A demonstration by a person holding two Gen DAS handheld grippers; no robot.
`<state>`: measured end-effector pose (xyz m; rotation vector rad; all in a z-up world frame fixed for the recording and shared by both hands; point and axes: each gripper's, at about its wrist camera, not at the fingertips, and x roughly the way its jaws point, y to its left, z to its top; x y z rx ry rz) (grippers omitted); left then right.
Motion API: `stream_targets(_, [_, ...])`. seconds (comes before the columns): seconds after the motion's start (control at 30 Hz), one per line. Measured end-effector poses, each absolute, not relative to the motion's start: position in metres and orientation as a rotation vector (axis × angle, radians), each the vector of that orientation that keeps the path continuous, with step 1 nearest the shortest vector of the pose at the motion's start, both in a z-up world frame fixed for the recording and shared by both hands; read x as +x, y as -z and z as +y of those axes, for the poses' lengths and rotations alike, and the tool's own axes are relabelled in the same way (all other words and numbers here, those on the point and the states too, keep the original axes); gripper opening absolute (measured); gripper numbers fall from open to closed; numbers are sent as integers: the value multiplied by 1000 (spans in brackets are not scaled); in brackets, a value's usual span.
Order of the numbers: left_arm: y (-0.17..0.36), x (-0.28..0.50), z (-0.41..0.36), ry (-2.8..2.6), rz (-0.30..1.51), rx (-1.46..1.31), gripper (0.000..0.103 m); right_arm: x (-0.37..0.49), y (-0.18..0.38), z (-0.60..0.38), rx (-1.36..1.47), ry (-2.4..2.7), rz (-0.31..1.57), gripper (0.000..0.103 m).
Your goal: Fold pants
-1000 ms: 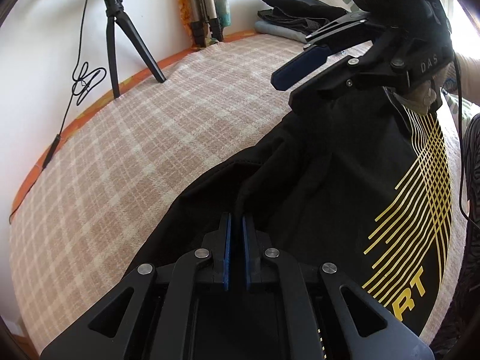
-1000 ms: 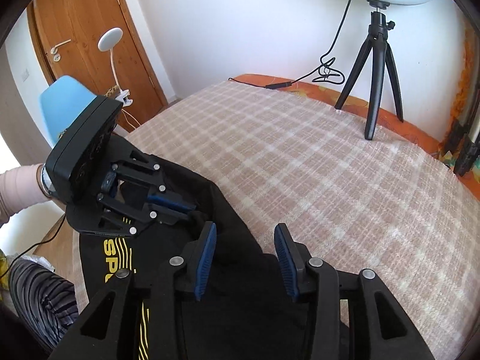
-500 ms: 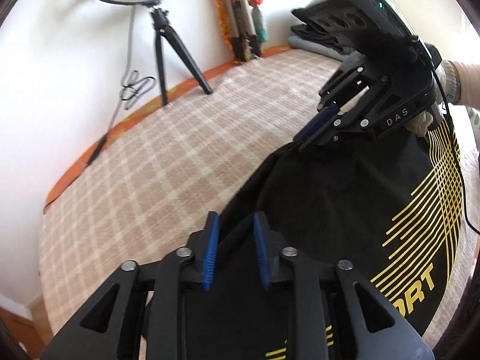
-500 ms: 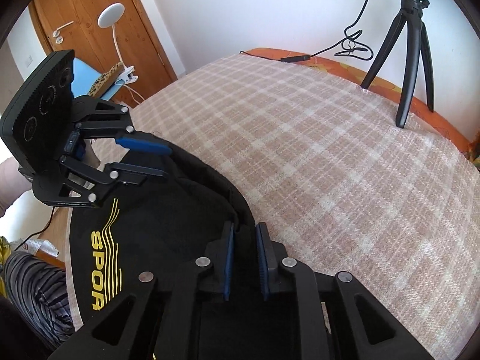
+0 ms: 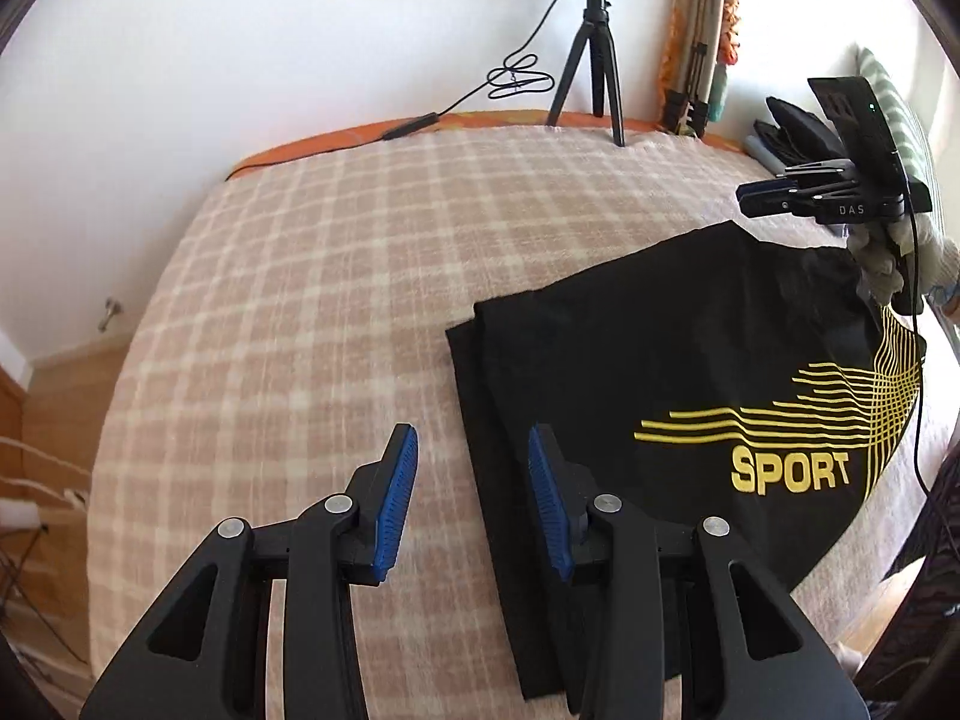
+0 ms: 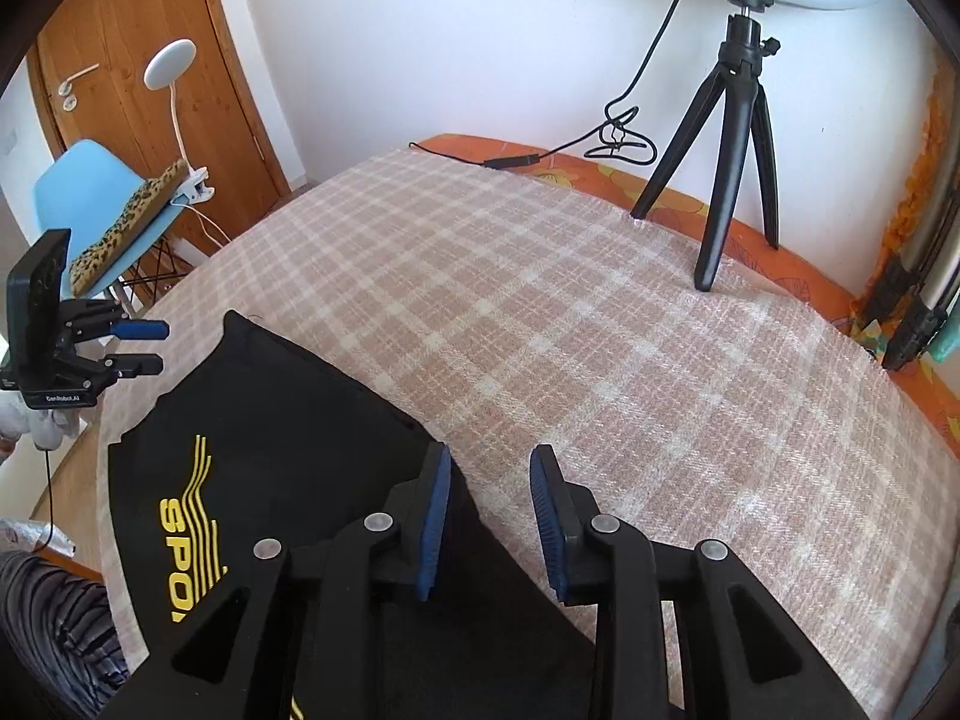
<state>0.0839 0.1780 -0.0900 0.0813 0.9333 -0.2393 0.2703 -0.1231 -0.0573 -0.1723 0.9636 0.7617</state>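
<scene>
The black pants (image 5: pixel 690 396) lie flat on the plaid bed (image 5: pixel 336 276), folded, long axis running near to far ("SPORT" print upward). Half a second ago both claws pinched cloth; now the left claw (image 5: pixel 471 501) and right claw (image 6: pixel 489 519) gape wide, empty. Far off stands a ring-light tripod (image 6: pixel 729 162).

Opposed wrist views, shared pants (image 5: pixel 690 372).
</scene>
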Motion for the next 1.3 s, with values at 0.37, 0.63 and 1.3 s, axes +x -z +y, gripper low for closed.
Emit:
stream_targets(0.37, [105,25,179,194,989,-147,53,221,27,-66,-151,-855,987,39])
stream_targets(0.63, [111,-6,180,139,928,-233,53,206,34,17,-188,-923,1040,39])
stream_targets(1.3, [129,1,179,184,915,-254,8,268,83,121,-346,-970,1052,5])
